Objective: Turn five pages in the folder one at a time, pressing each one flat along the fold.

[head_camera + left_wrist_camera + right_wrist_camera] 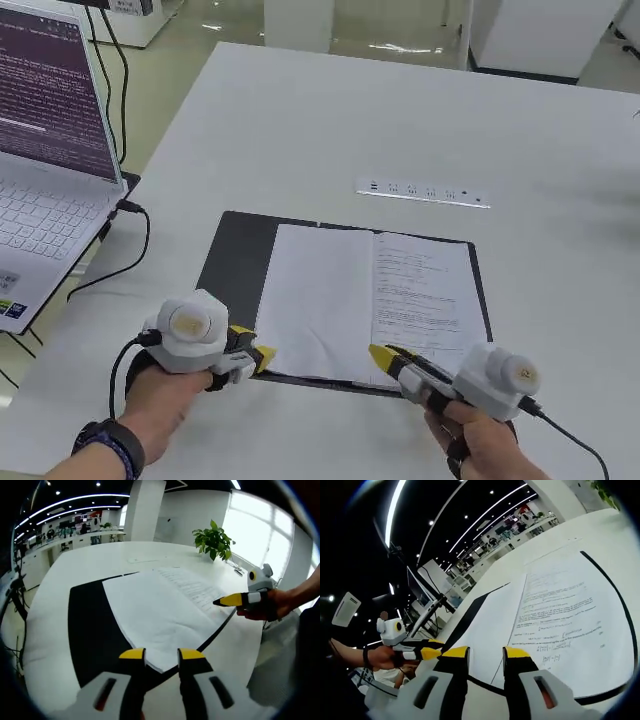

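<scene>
White tabletop [300,120] filled the head view, with a laptop [40,200] at upper left and a power strip [425,191] above centre. At centre the folder [235,255] lay open, a blank sheet [315,300] flat on its left side and a printed page [425,290] on its right. The left gripper [262,357] at lower left and the right gripper [382,355] at lower right hovered at the folder's near edge, each with jaws a little apart and empty. At least one page looked turned; how many of the five remained could not be told.

Laptop [40,190] cut off at left edge; printed page [425,290] text too small to read.
</scene>
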Available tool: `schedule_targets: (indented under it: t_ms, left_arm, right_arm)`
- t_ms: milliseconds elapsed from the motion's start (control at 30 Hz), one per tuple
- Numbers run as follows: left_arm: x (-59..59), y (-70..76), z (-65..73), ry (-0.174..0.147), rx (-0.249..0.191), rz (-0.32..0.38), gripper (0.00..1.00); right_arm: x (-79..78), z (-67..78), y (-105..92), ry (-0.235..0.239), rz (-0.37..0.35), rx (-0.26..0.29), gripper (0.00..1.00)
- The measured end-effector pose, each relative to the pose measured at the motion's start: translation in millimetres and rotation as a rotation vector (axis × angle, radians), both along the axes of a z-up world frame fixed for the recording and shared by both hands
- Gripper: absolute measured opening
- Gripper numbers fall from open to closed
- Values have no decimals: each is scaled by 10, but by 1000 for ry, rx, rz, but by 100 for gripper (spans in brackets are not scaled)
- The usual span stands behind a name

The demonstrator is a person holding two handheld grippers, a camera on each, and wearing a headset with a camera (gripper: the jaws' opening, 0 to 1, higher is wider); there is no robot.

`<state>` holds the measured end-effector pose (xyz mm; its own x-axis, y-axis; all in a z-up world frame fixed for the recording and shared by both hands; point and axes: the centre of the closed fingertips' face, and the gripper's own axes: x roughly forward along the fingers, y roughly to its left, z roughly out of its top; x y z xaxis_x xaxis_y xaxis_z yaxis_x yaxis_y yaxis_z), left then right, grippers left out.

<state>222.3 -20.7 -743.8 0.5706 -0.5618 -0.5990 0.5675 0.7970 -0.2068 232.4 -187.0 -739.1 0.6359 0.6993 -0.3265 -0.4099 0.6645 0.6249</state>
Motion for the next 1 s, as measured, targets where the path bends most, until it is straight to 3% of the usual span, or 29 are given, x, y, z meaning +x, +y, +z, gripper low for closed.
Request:
schedule_targets:
  t_ms: [233,467,767,1000]
  left_arm:
    - [31,15,217,-52,5,-10,29]
    - [-39,41,295,-70,26,-29,34]
    - [-168,143,405,-102,60,-51,41]
    - [-252,233,454,-107,64,-42,47]
  right_arm:
    - [42,171,-192,-62,41,-54,32]
    - [27,338,-416,-118,56,-77,38]
    - [-117,381,-716,-150,93,-148,45]
    - [-235,385,-918,-152,74,-168,49]
